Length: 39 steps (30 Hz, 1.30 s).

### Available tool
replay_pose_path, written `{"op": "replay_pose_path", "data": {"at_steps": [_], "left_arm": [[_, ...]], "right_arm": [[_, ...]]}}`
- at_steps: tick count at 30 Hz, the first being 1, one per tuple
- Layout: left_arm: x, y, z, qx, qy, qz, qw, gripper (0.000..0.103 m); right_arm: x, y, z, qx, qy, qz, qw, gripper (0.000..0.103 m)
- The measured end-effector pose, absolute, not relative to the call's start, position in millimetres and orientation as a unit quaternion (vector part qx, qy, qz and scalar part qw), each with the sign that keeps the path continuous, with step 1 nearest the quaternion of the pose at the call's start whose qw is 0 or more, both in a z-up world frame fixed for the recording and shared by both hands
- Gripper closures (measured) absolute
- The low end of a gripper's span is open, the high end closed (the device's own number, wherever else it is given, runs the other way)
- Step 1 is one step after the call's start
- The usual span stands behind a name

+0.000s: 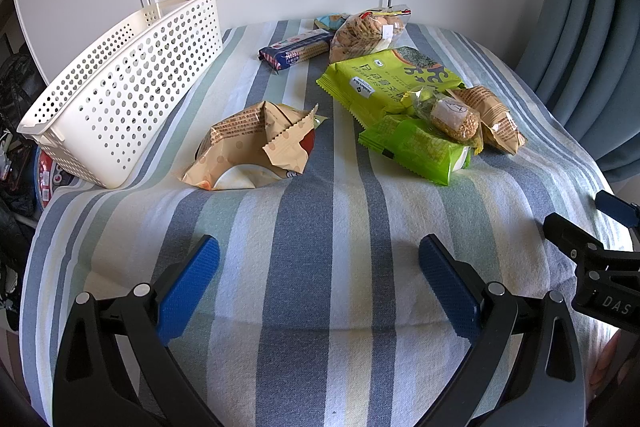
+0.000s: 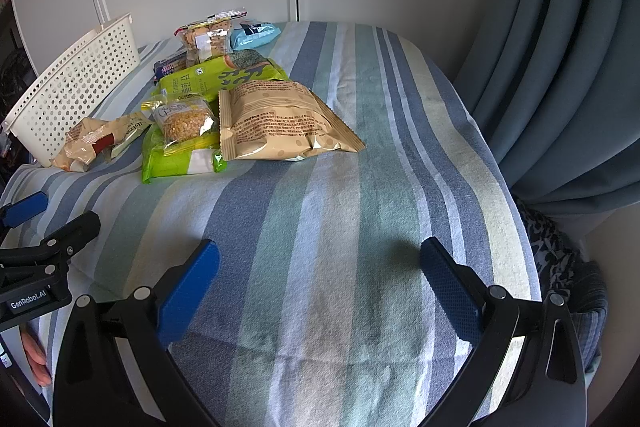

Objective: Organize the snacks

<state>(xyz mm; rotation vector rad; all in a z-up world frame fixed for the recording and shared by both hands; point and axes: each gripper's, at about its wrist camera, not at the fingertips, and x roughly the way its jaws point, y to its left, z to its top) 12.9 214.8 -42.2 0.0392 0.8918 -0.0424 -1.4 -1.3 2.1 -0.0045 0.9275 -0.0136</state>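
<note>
left hand-held gripper (image 1: 319, 277) wide | right hand-held gripper (image 2: 319, 277) wide | basket (image 1: 120, 99) interior hidden

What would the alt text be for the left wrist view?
Open blue-padded tongs hover over a striped tablecloth. Ahead lie scattered snack packets, including a crumpled tan bag and a big green seaweed pack, with a white perforated basket at left.

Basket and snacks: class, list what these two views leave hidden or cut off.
- Left wrist view: inside of the white basket, hidden by its own perforated wall.
- Right wrist view: dark blue biscuit pack, mostly hidden behind the green seaweed bag.
- Both views: package small print too small to read.
</note>
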Motion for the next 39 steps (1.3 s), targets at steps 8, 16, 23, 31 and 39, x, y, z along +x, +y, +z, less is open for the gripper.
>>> {"op": "replay_pose_path", "data": {"at_steps": [8, 16, 23, 31, 39], "left_arm": [[12.9, 214.7, -42.3, 0.018, 0.431, -0.021, 0.902, 0.002], [12.9, 214.4, -42.1, 0.018, 0.431, -0.021, 0.902, 0.002], [13.0, 214.3, -42.1, 0.019, 0.431, -0.021, 0.902, 0.002], [13.4, 215.1, -42.0, 0.018, 0.432, -0.021, 0.902, 0.002], [13.3, 214.9, -41.7, 0.017, 0.431, -0.021, 0.902, 0.002]], "right_arm": [[-1.6, -0.9, 2.1, -0.003, 0.447, -0.007, 0.894, 0.005], [-1.9, -0.7, 2.0, -0.003, 0.447, -0.007, 0.895, 0.005], [-2.2, -0.5, 1.8, -0.003, 0.447, -0.007, 0.895, 0.005], [0.9, -1.7, 2.3, 0.000, 0.451, -0.005, 0.892, 0.005], [1.3, -1.5, 2.3, -0.001, 0.451, -0.005, 0.893, 0.005]]}}
